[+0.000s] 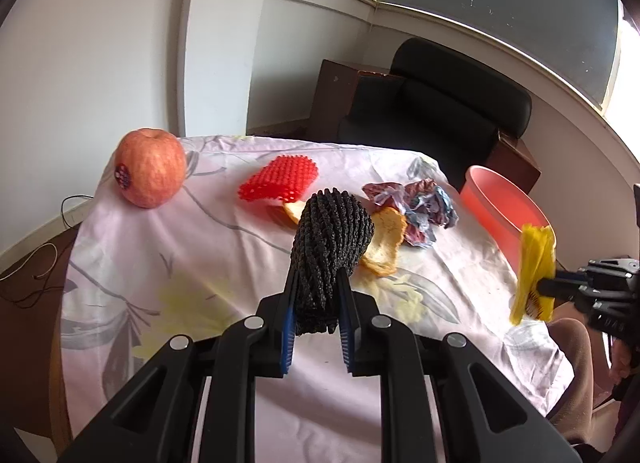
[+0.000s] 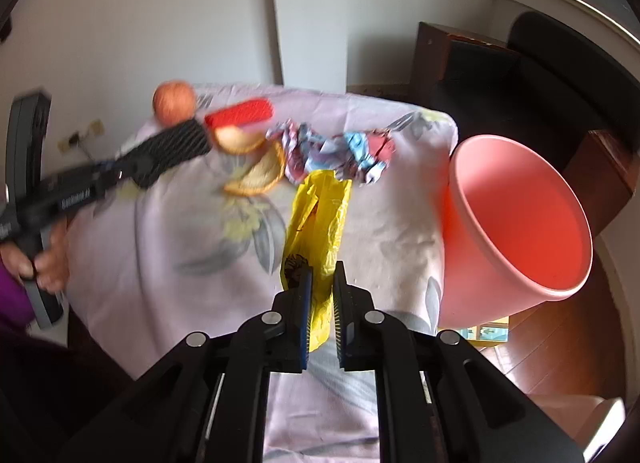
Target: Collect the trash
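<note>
Both hands are busy here. The left gripper (image 1: 318,311) is squeezing a black foam fruit net (image 1: 330,247), fingers pinched in on it and lifting it clear of the floral cloth (image 1: 200,263). The right gripper (image 2: 322,303) is clamped nearly closed on a crumpled yellow plastic bag (image 2: 318,219), which is dangling out past the fingertips. I'm guessing both are heading for the pink bin (image 2: 516,223) sitting just off the table's right edge, mouth tilted toward us, handy for dropping stuff in.

More trash is waiting on the cloth: a red foam net (image 1: 280,179), orange peels (image 1: 386,241), a crumpled wrapper (image 1: 416,207). The apple (image 1: 150,167) probably isn't trash. The right view is blurring, so the wrapper's print is unreadable, and the bin's base is cut off.
</note>
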